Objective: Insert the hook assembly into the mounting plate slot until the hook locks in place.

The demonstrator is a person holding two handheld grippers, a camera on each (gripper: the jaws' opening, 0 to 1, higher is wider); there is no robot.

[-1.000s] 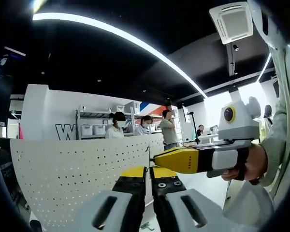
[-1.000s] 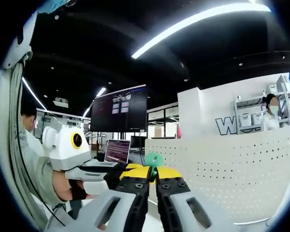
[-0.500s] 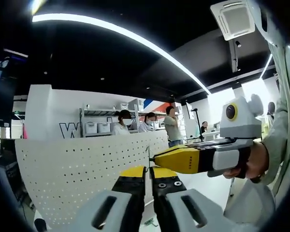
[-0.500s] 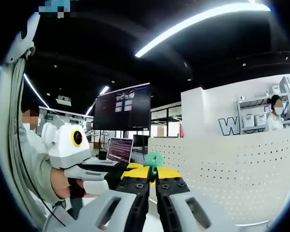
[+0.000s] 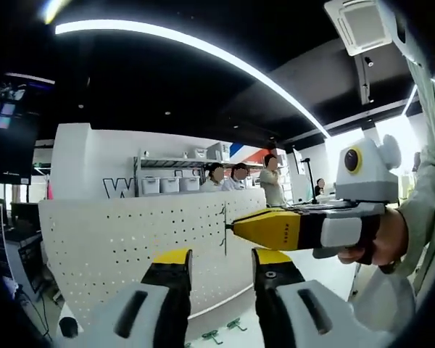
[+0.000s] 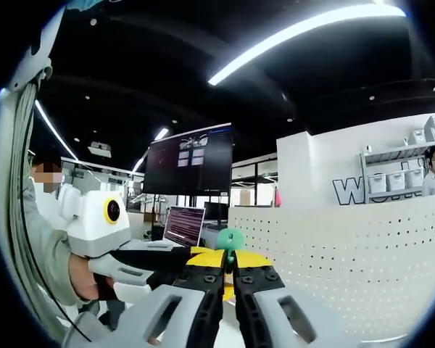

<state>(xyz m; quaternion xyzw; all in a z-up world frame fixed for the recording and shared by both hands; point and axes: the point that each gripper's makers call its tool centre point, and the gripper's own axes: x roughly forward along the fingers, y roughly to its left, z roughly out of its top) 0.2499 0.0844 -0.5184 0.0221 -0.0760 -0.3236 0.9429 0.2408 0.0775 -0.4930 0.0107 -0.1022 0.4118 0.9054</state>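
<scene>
Two grippers up. Left gripper (image 5: 219, 272) jaws spread apart, nothing between them. Right gripper (image 6: 228, 262) pinched narrow on the green hook (image 6: 230, 239), tip at the pegboard (image 5: 116, 239) edge. Spare green hooks (image 5: 223, 330) lie below. Behind: monitor (image 6: 188, 163), laptop (image 6: 183, 226), shelves (image 5: 174, 174).
</scene>
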